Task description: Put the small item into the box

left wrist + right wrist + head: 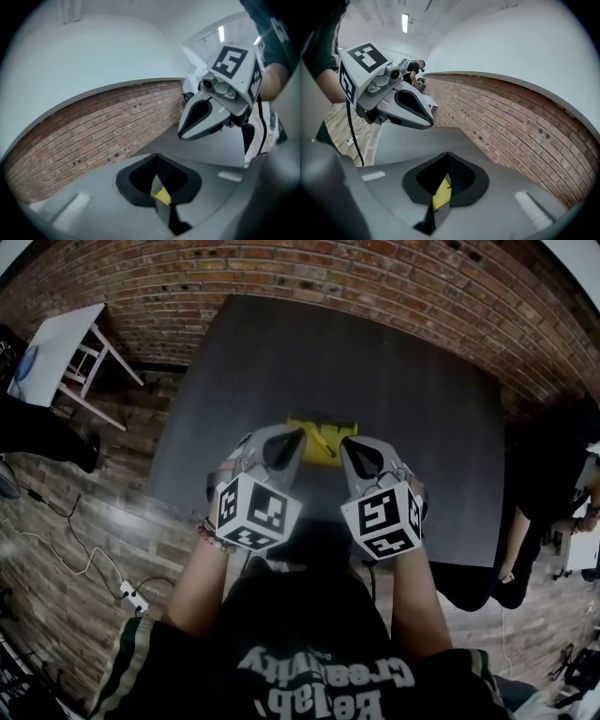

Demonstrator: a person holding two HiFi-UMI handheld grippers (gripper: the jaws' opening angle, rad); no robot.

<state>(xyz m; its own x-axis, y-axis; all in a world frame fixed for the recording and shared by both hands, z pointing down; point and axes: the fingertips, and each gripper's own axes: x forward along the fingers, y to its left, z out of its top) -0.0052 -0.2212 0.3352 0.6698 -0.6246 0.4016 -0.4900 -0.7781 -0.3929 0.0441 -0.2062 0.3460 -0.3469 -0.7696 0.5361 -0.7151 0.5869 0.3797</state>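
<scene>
Head view: two grippers hovering over the bench [328,362], jaws clenched on nothing.
Between the left gripper [296,435] and right gripper [347,442], the yellow box [317,452] is lying partly hidden; small item indiscernible.

Open tabletop [403,418] around what looks like a yellow box [317,444]; brick wall [375,277] beyond
</scene>
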